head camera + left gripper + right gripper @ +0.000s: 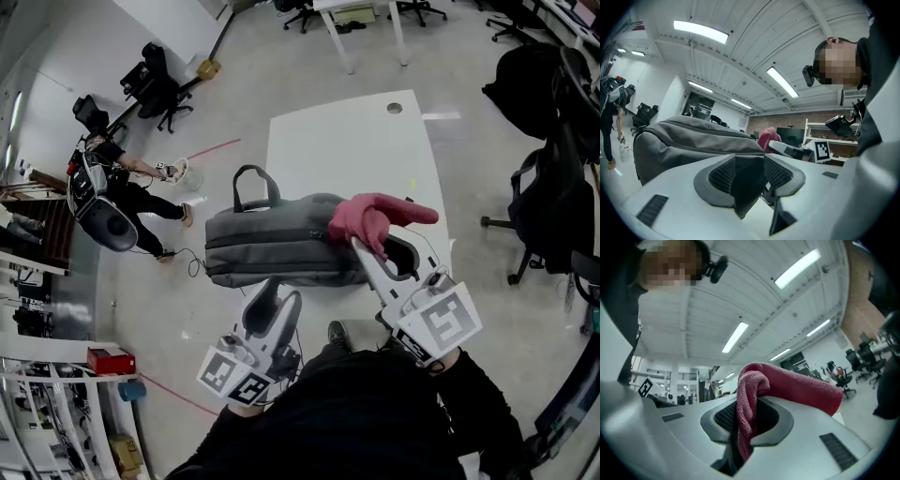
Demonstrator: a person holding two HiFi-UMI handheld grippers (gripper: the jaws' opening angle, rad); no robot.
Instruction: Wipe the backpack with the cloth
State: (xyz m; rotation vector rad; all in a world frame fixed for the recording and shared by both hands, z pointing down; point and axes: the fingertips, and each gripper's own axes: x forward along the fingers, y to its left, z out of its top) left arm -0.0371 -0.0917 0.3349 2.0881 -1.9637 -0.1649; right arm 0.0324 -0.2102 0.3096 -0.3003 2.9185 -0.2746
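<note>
The white table [356, 141] stretches away from you, and the grey backpack [272, 239] lies over its near part. The backpack's long axis runs left to right in front of you. Its carry handle [255, 183] loops up on the far side, toward the left end. In the head view that left end reaches past the table's left edge, over the floor [225, 103]. Whether the bag rests flat on the table or hangs partly from your grip is hard to make out.

Your left tool [272, 298] meets the backpack's near edge. In the left gripper view the tool [749, 180] is clenched on a fold of dark fabric, with the backpack's grey side [684, 140] rising just behind it. The fold seems to belong to the backpack, but you cannot tell whether it is a strap or a flap.

Your right tool [361, 246] points at the backpack's right end, and its jaws pinch the red cloth [370, 217]. In the right gripper view the tool [746, 420] shows the cloth [787, 385] gripped between the pads, with its loose part draped to the right. The cloth and tool cover the backpack's right end. No view settles whether the cloth touches the bag.
</note>
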